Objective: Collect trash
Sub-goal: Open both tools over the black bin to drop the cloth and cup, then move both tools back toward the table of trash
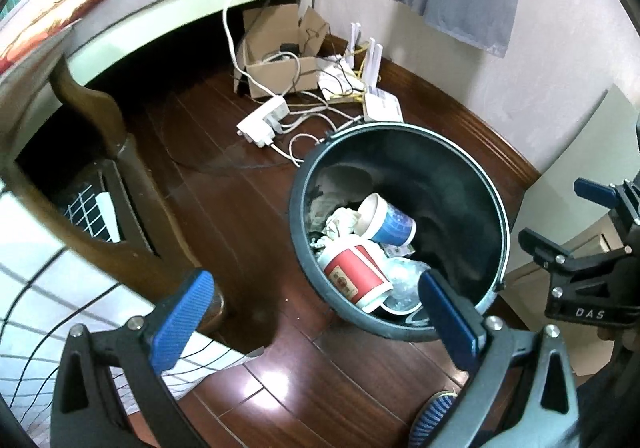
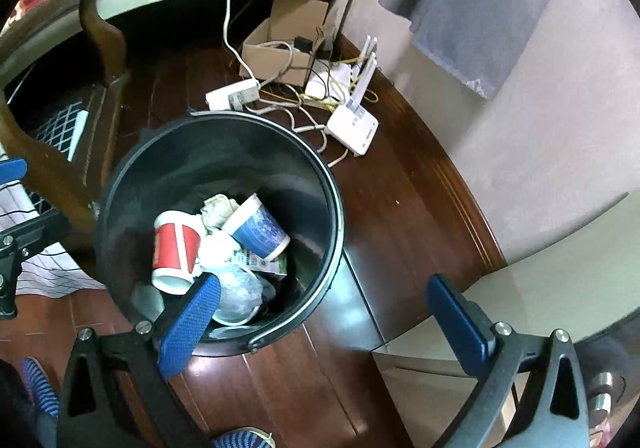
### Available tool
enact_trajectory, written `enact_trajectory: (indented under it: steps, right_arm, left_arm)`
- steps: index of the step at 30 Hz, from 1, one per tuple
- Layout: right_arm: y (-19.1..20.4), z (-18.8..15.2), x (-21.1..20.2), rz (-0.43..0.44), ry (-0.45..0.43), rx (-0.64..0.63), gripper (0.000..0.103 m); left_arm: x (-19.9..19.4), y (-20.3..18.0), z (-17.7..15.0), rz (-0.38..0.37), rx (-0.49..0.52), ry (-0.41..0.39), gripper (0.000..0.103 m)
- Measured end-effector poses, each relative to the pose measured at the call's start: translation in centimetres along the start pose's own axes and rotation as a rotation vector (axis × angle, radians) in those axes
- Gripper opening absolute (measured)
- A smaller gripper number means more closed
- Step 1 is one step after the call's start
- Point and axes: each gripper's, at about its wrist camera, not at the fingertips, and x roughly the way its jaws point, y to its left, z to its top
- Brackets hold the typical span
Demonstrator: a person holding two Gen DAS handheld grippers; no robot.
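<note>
Two paper cups, one red (image 2: 176, 244) and one blue (image 2: 260, 232), lie inside the dark bin (image 2: 128, 168); above it, the left gripper (image 1: 316, 308) and right gripper (image 2: 324, 312) both gape wide, empty.

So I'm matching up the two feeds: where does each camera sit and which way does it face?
Left wrist: on the left gripper, facing down and forward at the bin; jaws open, right gripper at the right edge.
Right wrist: on the right gripper, above the bin; jaws open, striped sock below.
Shared: bin, red cup, blue cup, router.
</note>
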Motion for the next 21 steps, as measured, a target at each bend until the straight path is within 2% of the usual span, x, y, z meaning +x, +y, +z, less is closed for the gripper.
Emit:
enact_trajectory:
  steps: [14,21]
  right_arm:
    - [2.4,0.7,-6.4,0.049,-0.102,-0.008,0.103]
    - [4.6,2.3,-9.1,0.08,-0.179,-0.024,0.103]
  left_arm:
    - [-6.1,3.4,-1.9,0.053,-0.064,-0.086,0.103]
    - [-9.1,5.8,-3.1,0.089,-0.114,-0.134,0.103]
